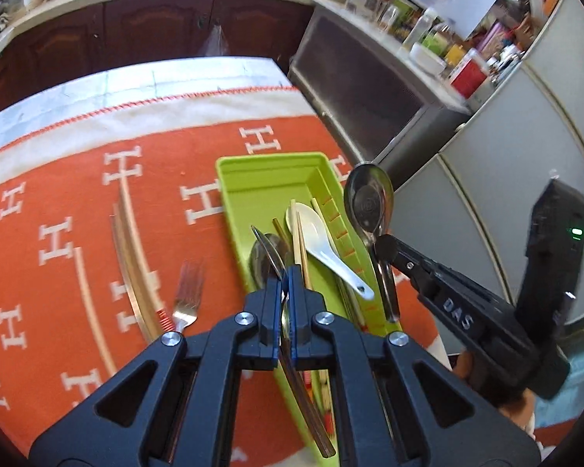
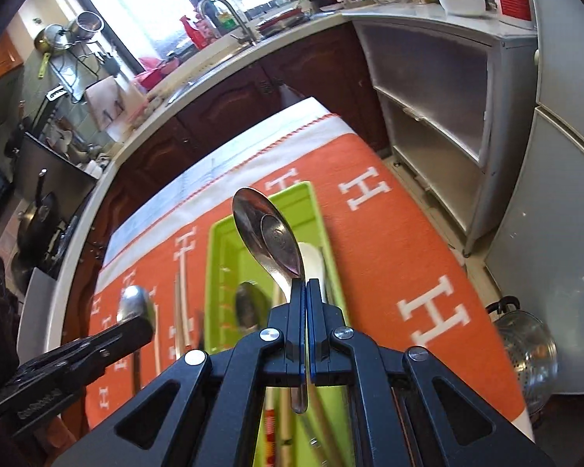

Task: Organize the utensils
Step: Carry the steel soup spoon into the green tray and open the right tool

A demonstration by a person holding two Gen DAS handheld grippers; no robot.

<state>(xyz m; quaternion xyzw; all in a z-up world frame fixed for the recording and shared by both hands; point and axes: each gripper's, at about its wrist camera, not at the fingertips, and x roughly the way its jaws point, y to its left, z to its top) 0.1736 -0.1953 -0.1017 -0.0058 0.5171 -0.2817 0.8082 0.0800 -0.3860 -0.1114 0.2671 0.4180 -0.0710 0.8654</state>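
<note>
Two tongs, left tongs (image 1: 285,278) and right tongs (image 2: 305,286), each clamp a metal spoon above the green tray (image 1: 233,210).

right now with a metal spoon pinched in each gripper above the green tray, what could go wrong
1. The right gripper pinches its spoon at the thin neck, bowl sticking far out; it could pivot or slip.
2. The left gripper holds its spoon edge-on, a narrow grip.
3. The green tray already holds a white spoon and chopsticks; a dropped spoon might land crosswise on them.
</note>
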